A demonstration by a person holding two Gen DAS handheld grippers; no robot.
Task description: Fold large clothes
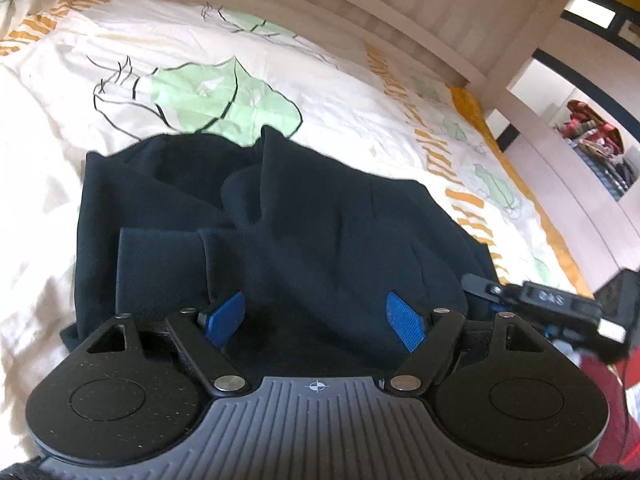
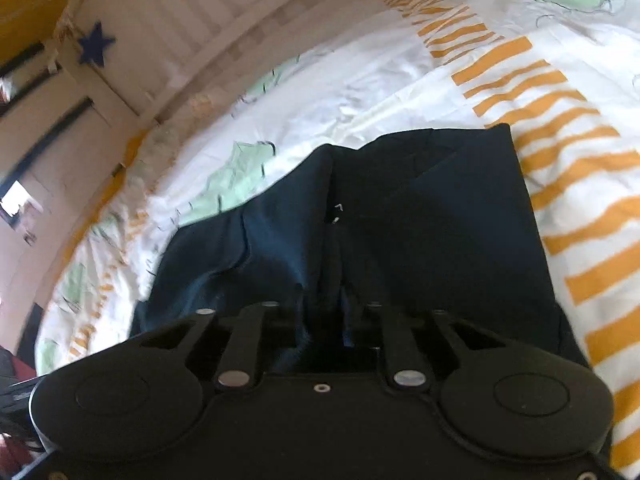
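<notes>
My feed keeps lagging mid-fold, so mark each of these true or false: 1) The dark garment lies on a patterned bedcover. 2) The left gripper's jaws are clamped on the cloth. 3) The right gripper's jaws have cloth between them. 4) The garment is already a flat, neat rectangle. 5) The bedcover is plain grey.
1) True: the dark garment lies on the bedcover.
2) False: the left gripper stands wide open over the cloth.
3) True: the right gripper has nearly closed on a bunched fold.
4) False: it is rumpled, with raised folds.
5) False: it is white with green shapes and orange stripes.
</notes>
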